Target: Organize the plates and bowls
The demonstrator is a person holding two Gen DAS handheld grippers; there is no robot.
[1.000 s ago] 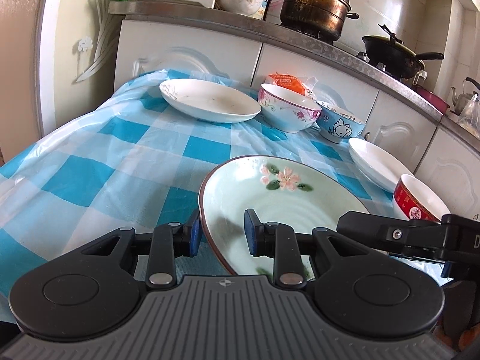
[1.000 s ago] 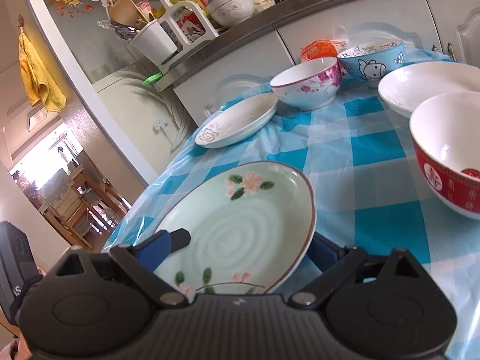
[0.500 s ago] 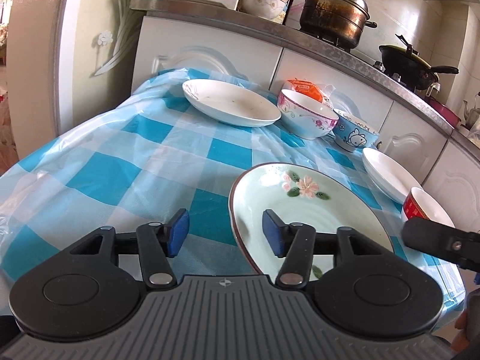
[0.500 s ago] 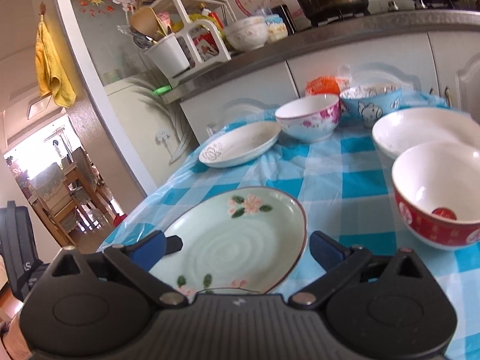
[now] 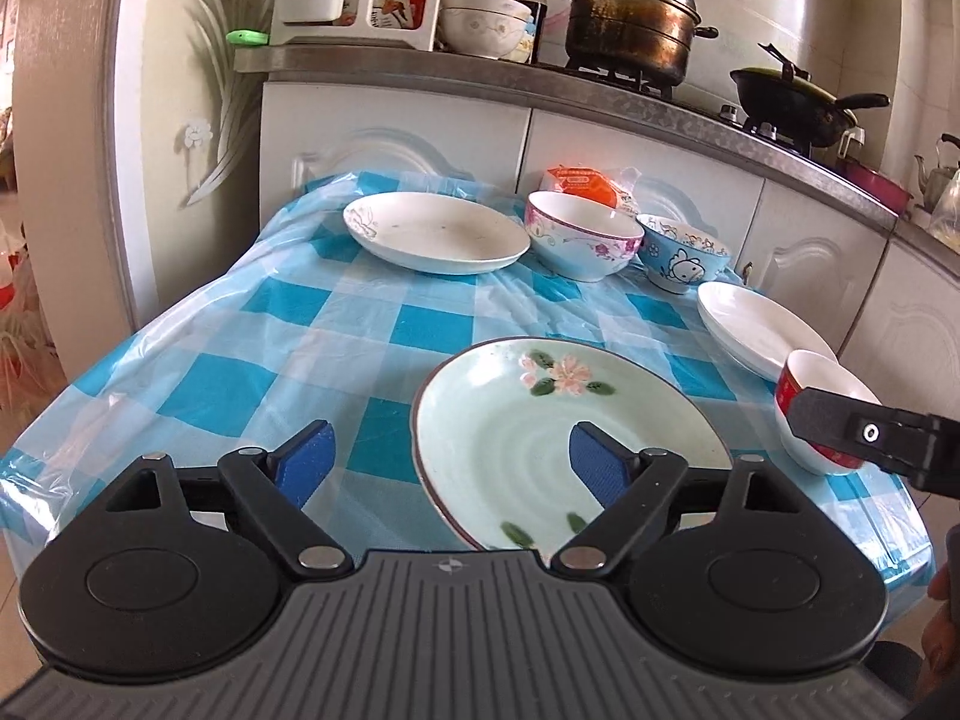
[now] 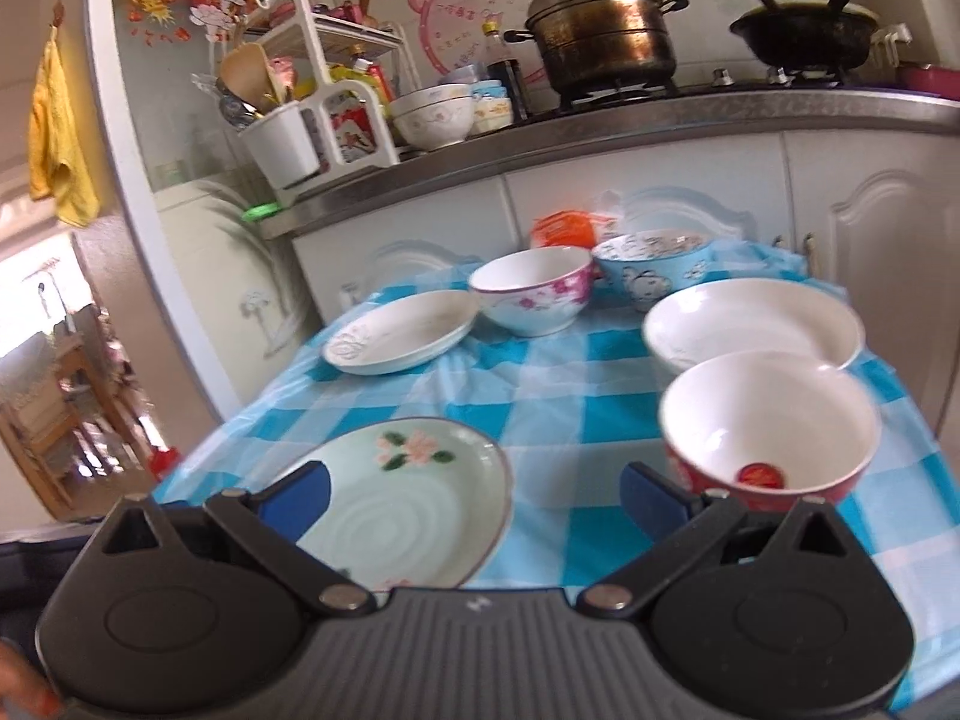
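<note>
A pale green plate [image 5: 540, 432] with pink flowers lies flat on the checked cloth near the table's front edge. My left gripper [image 5: 450, 462] hovers just short of it. Its jaws are opening, the plate's left rim lies between them, and no pad touches it. My right gripper [image 6: 474, 495] stands open between the green plate [image 6: 408, 498] and a red bowl [image 6: 768, 426], holding nothing. Farther back are a white plate [image 5: 438, 231], a pink-flowered bowl [image 5: 582, 234], a blue bowl [image 5: 681, 252] and a white deep plate [image 5: 756, 324].
The small table [image 5: 240, 330] butts against white cabinets. On the counter above stand a steel pot [image 5: 630, 18], a black wok [image 5: 792, 99] and a utensil rack [image 6: 300, 120]. An orange packet [image 5: 576, 180] lies behind the bowls. One finger of the right gripper [image 5: 864, 432] overlaps the red bowl.
My left gripper's jaws went from narrow around the green plate's rim to wide apart. Both grippers pulled back and rose. The right gripper swung right, off the plate.
</note>
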